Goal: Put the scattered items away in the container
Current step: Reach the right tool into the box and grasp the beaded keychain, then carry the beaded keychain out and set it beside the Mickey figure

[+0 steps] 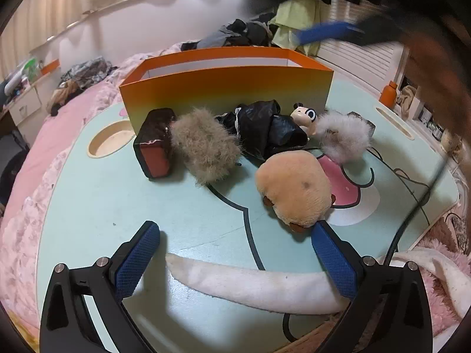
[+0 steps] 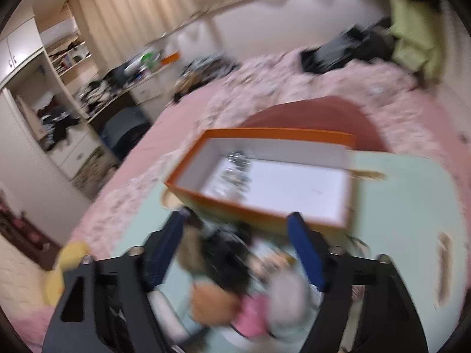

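Lying flat: long white plush piece (image 1: 253, 285), slightly soiled.

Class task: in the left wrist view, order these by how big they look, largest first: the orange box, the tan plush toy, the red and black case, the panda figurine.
1. orange box
2. tan plush toy, though it lies nearer the camera
3. red and black case
4. panda figurine

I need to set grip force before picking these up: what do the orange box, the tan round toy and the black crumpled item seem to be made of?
Orange box: looks like thin card, smooth matte, with straight folded walls. Tan round toy: plush fabric, short fuzzy pile. Black crumpled item: probably thin plastic film, glossy and creased.
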The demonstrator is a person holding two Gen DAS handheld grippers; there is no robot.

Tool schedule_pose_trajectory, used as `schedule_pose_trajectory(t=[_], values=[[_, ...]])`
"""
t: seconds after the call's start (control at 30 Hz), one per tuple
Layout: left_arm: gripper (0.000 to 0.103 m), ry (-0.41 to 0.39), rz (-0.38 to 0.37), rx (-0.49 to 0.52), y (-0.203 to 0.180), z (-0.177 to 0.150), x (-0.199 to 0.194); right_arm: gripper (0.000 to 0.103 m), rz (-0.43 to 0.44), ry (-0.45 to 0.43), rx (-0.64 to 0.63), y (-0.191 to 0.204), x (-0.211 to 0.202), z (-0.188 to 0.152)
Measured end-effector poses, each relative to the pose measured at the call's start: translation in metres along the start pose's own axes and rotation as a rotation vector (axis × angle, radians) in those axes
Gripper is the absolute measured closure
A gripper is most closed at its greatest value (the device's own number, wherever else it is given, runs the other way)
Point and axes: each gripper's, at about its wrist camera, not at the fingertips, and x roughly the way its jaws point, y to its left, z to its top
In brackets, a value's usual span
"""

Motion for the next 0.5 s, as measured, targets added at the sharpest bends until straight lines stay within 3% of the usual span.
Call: schedule_pose_trajectory(t=[0.1,0.23,0.4,0.5], values=[[0.001,-0.004,0.002,-0.003,0.002,0.0,0.0,0.053,-0.02,0.151,-0.001,0.007,0.06,0.035],[0.001,-0.007,0.008,-0.012,0.006,0.0,-0.001,0.066,-0.017,0.341,0.151,-0.01,0.132,0.051],[0.001,-0.008,0.008,-0.014,0.009,0.0,0.0,0.066,-0.03,0.385,0.22,-0.011,0.165,0.065],[0.001,-0.008,0.007,-0.014,0.009,0.0,-0.001,0.066,-0.081,0.436,0.181,-0.003,0.177,0.064]])
